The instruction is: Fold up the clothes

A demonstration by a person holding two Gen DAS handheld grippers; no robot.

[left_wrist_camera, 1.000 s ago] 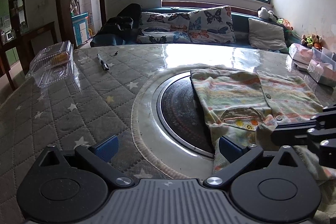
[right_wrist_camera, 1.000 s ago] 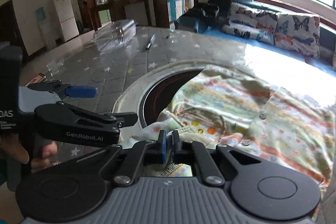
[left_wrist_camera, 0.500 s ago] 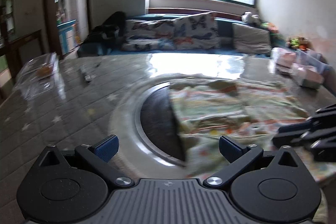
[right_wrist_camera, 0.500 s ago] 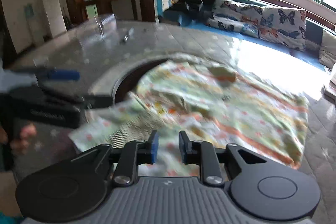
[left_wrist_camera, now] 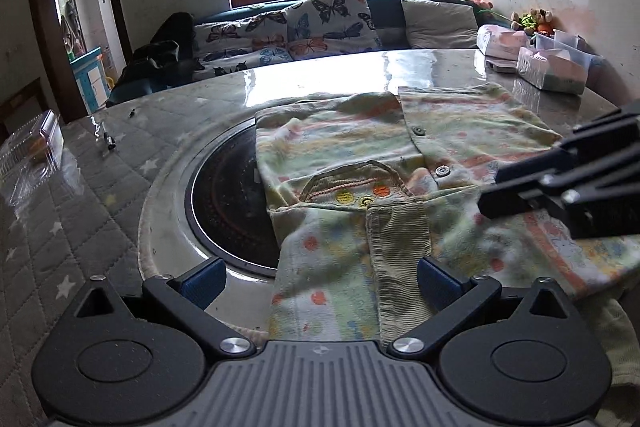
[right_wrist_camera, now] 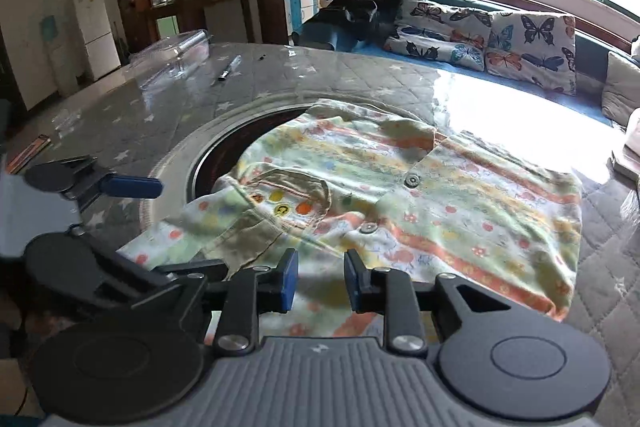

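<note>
A child's pastel printed shirt [left_wrist_camera: 360, 147] with snap buttons lies on the round table, partly over the dark round inset [left_wrist_camera: 228, 195]; it also shows in the right wrist view [right_wrist_camera: 440, 195]. A sleeve with a ribbed cuff [left_wrist_camera: 400, 247] lies folded toward me. My left gripper [left_wrist_camera: 318, 281] is wide open, its fingers either side of the sleeve. My right gripper [right_wrist_camera: 318, 281] is partly open and empty just above the shirt's near edge. The right gripper also shows at the right in the left wrist view [left_wrist_camera: 560, 183].
A clear plastic box [left_wrist_camera: 32, 147] and a pen [left_wrist_camera: 108, 141] lie at the left of the quilted star-print table cover [left_wrist_camera: 80, 227]. Tissue boxes [left_wrist_camera: 548, 67] stand at the far right. A sofa with butterfly cushions [left_wrist_camera: 320, 23] lies beyond the table.
My right gripper was shut on the shirt's sleeve, carried it over the shirt and let go; it is now partly open. My left gripper stayed open and shifted right over the sleeve.
</note>
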